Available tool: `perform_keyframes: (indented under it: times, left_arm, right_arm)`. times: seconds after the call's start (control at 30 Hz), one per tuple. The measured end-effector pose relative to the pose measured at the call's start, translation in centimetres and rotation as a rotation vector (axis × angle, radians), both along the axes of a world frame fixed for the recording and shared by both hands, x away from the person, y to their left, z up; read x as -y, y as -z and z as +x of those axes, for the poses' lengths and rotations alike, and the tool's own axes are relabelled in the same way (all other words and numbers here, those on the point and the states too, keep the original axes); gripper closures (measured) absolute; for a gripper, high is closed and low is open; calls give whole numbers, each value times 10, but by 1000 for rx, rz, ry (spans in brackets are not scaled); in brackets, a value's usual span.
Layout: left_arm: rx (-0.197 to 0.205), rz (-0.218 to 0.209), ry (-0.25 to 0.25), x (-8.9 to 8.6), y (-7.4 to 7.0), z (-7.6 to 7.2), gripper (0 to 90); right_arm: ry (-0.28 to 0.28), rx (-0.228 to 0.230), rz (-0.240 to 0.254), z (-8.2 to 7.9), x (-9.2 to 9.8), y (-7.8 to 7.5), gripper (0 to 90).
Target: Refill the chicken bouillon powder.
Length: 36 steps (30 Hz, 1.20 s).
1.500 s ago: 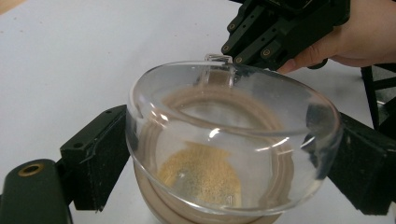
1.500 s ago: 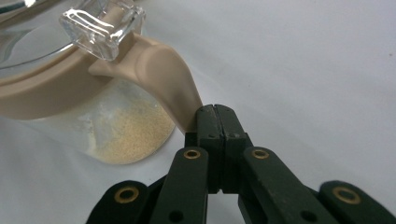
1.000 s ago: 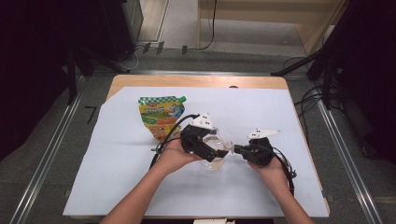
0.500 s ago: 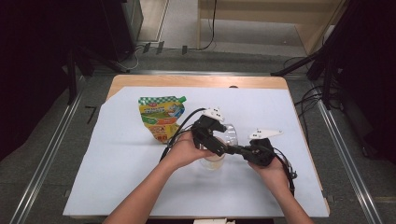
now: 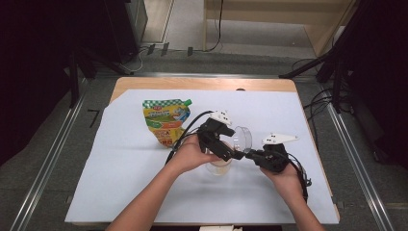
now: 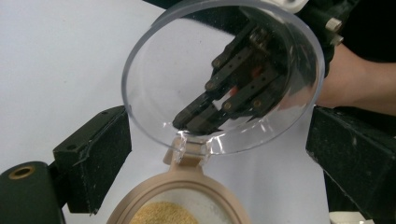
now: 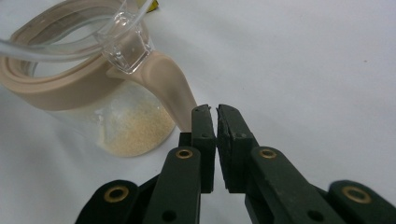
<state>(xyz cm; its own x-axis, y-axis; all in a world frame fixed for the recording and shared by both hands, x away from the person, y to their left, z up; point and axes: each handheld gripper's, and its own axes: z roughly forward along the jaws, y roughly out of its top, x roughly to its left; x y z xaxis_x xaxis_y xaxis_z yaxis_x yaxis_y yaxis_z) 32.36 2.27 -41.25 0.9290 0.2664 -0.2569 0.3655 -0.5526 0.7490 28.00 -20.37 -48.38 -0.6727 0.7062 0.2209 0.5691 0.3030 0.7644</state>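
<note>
A white-covered wooden surface (image 5: 144, 202) in a dim room.
Grey floor (image 5: 57, 144), metal rails (image 5: 45, 168), black stands (image 5: 77, 72), trailing cables (image 5: 317, 103), pale wooden furniture (image 5: 269, 12) behind.

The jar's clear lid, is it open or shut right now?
Open. The clear lid stands swung up on its hinge above the beige rim of the jar, leaving the grains inside uncovered.

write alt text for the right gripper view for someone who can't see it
The right gripper has its two black fingers shut just beside the beige handle of a clear jar; contact is hard to judge. The jar holds a shallow layer of yellowish granules, has a beige rim, and its clear hinged lid is flipped up, on a white table cover.
</note>
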Motion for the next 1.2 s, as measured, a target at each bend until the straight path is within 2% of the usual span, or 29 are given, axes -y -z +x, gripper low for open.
perform_keyframes:
  times: [0.23,0.3,0.33,0.4,0.43,0.53,0.6,0.77,0.87,0.93,1.0,1.07,1.1,1.2]
  left_arm:
    - [17,-3,-11,-17,-12,-5,75]
    - [37,0,-16,-24,-16,-8,98]
    - [35,-4,-10,-28,-17,-9,132]
    - [38,-9,-26,-36,-21,-10,142]
    - [25,-14,-26,-42,-22,-11,152]
    - [8,-22,-45,-52,-25,-12,217]
    - [-6,-45,-55,-60,-28,-14,326]
    - [23,-38,-76,-73,-35,-19,438]
    - [35,-10,-88,-78,-36,-21,454]
    - [42,-8,-120,-83,-37,-22,454]
    - [59,12,-143,-86,-38,-22,441]
    - [37,31,-171,-91,-38,-19,414]
    - [27,28,-178,-94,-38,-18,397]
    - [31,27,-194,-105,-38,-17,406]
  right_arm:
    - [9,13,2,-10,7,-7,802]
    - [-6,24,-1,-16,6,-8,777]
    - [-9,23,-4,-18,5,-9,768]
    - [-19,21,-1,-23,4,-8,741]
    - [-24,13,2,-25,3,-8,728]
    - [-41,12,9,-32,2,-8,706]
    - [-55,14,21,-37,-1,-9,696]
    - [-112,10,32,-50,-10,-10,677]
    - [-141,18,36,-55,-17,-10,659]
    - [-164,20,43,-58,-22,-10,639]
    - [-186,26,43,-59,-28,-9,613]
    - [-203,28,42,-60,-32,-9,609]
    - [-215,28,46,-61,-34,-9,606]
    - [-239,17,58,-62,-40,-7,596]
